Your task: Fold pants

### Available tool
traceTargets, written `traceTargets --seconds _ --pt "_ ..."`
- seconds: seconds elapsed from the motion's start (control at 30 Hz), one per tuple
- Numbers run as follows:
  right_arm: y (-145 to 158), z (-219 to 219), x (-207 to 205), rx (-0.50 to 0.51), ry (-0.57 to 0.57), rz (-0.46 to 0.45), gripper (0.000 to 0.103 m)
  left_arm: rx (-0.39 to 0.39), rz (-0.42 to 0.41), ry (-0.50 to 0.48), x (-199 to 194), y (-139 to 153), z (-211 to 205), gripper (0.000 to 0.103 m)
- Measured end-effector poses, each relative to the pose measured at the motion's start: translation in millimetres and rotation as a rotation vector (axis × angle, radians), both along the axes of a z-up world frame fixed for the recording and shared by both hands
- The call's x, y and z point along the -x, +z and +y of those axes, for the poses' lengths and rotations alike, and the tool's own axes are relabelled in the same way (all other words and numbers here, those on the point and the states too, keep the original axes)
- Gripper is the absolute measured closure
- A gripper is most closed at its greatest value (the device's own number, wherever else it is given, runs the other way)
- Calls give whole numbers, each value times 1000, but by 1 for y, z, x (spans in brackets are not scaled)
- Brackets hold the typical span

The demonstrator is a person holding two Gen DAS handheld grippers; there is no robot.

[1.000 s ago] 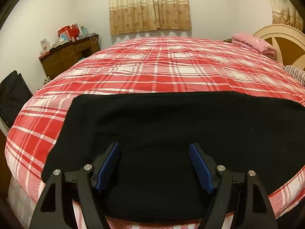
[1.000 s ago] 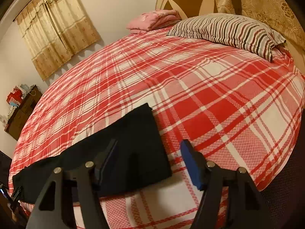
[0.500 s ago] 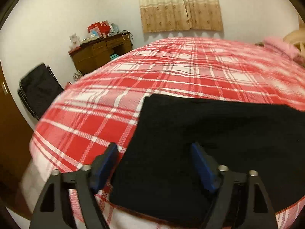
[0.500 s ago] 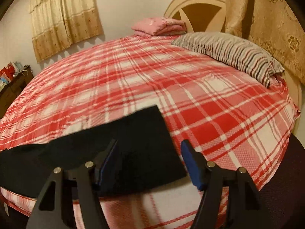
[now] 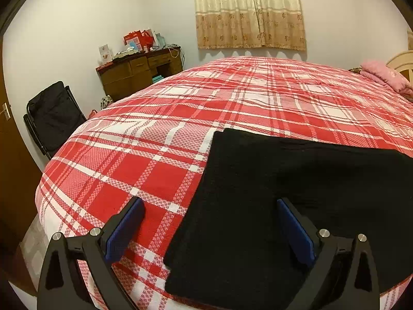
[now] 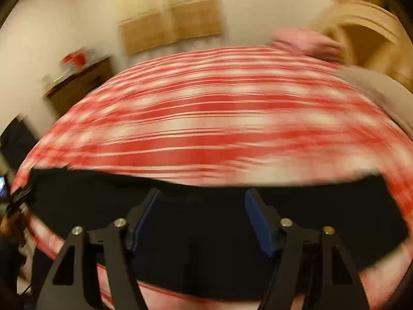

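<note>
Black pants (image 5: 296, 180) lie flat in a long band along the near edge of the bed with the red-and-white plaid cover (image 5: 232, 103). My left gripper (image 5: 209, 201) hovers over their left end, its jaws opening wide. The left pad is over the plaid, the right pad over the black cloth, and nothing is pinched. In the blurred right wrist view, my right gripper (image 6: 202, 192) stands open above the middle of the pants (image 6: 77, 193), which stretch across the bed (image 6: 206, 129). Its pads hold nothing.
A wooden dresser (image 5: 139, 75) with clutter stands by the far wall, and a black folding chair (image 5: 54, 118) sits left of the bed. Folded pink bedding (image 5: 384, 77) and a headboard (image 6: 361, 38) are at the right. A curtain (image 5: 247, 13) hangs behind.
My left gripper slid left from the middle of the pants to their left end and its jaws widened. My right gripper swept left from the right end to the middle, blurring its view.
</note>
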State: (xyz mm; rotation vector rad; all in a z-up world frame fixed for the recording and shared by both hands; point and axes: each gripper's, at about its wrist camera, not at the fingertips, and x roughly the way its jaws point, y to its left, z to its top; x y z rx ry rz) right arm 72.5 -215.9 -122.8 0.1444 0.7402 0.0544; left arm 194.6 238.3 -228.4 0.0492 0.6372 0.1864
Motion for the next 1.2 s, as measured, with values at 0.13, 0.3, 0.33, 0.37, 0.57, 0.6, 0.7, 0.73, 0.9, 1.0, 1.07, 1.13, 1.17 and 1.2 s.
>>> traceTargets --seconds 0.13,0.3,0.33,0.37,0.57,0.6,0.7,0.73,0.9,1.0,1.07,1.13,1.17,1.2 --pt "-3 98 -66 -102 300 44 43 2 -47 -14 5 -4 1 1" --pt "-16 188 -134 -146 449 122 44 0 -68 -17 6 -5 2 1" --pt "-21 200 -147 -161 458 148 44 2 -70 -19 6 -5 2 1" --pt "-27 212 -160 -185 466 182 46 4 -73 -20 6 -5 3 1" --pt "-60 242 -188 -208 479 322 55 6 -92 -24 9 -7 3 1" --pt "-63 244 -188 -213 480 337 58 6 -93 -25 10 -7 3 1" --pt "-66 246 -186 -239 497 348 70 8 -96 -24 10 -8 3 1" --pt "-66 248 -187 -241 507 351 75 8 -96 -25 10 -8 3 1" --pt "-63 252 -188 -301 541 363 95 15 -86 -24 10 -7 3 1" --pt "-51 244 -183 -313 519 306 96 14 -77 -18 9 -7 1 1" --pt "-46 239 -183 -318 496 282 97 14 -74 -17 8 -7 1 1" --pt "-48 238 -187 -296 475 282 97 10 -73 -16 8 -7 0 1" --pt "-52 239 -190 -285 468 292 97 9 -72 -16 7 -7 0 1" --pt "-57 241 -192 -267 463 299 97 11 -73 -17 7 -7 0 1"
